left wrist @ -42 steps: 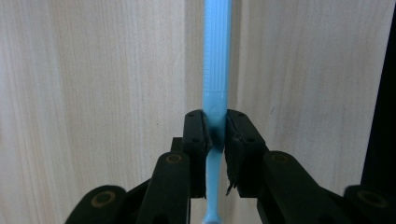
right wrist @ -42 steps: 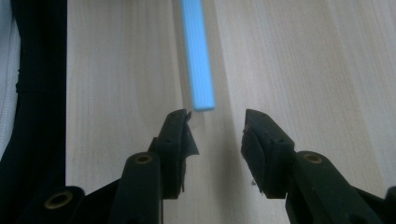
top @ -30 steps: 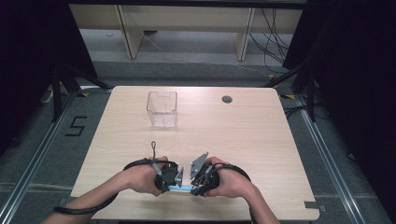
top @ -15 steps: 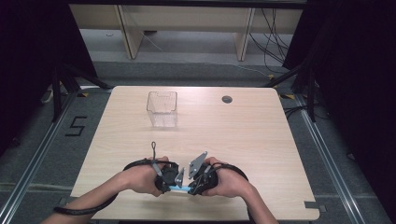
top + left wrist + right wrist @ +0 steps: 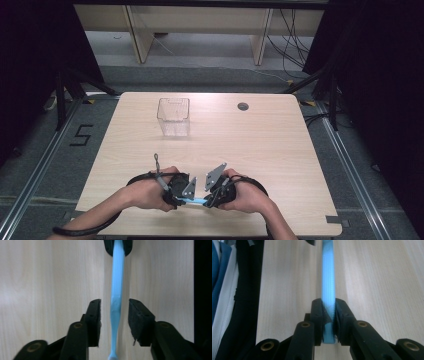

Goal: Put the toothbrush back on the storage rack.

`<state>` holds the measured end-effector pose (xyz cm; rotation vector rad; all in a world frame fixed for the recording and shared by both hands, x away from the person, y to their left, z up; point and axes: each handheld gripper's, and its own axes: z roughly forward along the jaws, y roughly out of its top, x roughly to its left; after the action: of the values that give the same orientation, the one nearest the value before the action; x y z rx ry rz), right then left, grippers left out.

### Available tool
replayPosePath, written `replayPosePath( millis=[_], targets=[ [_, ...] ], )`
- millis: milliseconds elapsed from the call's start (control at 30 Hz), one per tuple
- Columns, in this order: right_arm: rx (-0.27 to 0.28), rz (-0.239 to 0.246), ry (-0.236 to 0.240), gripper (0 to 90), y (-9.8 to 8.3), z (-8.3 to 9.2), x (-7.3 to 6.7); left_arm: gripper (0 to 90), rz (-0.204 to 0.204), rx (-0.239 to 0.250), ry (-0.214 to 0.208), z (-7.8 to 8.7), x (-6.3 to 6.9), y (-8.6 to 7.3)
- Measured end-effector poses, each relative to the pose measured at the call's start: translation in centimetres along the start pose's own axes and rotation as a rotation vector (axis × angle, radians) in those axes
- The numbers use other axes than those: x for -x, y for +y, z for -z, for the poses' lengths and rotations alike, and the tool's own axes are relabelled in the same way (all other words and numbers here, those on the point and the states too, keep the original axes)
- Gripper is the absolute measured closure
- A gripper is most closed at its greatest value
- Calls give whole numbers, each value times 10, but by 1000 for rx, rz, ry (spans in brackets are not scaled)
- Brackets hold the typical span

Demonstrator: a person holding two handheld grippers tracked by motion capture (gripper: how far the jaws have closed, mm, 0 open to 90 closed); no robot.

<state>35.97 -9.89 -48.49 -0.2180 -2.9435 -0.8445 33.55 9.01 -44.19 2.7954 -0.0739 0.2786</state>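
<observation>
Grippers meet near the table's front edge in our high view, a slim light-blue plastic stick [image 5: 194, 201] bridging them; our left gripper [image 5: 114, 315] view shows its jaws, which have just been opening, parted with gaps beside the stick; our right gripper [image 5: 328, 315] view shows pads clamped on the stick's end; a clear plastic box [image 5: 173, 116] stands well beyond.

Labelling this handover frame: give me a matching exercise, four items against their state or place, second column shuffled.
Items:
1. left gripper
2. right gripper
3. blue stick
4. clear container

States or places:
A. stands alone at the far side of the table
B. shut on the stick's end
C. spans between the two grippers
D. jaws apart, pads clear of the stick, having just been opening

Pairs: 1-D, 2-B, 3-C, 4-A
</observation>
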Motion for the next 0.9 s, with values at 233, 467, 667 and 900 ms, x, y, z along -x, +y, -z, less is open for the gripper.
replayPosePath(
  millis=[233,467,667,900],
  targets=[
    [51,-76,-66,790,-10,7,4,473,85,154,66,18,6,-17],
    [128,-84,-138,790,-15,14,10,430,198,303,91,25,13,-38],
    [203,-130,-190,790,-19,17,12,414,330,422,79,16,16,-57],
    [309,-163,-262,790,-21,23,14,399,503,546,117,0,14,-76]
  ],
)
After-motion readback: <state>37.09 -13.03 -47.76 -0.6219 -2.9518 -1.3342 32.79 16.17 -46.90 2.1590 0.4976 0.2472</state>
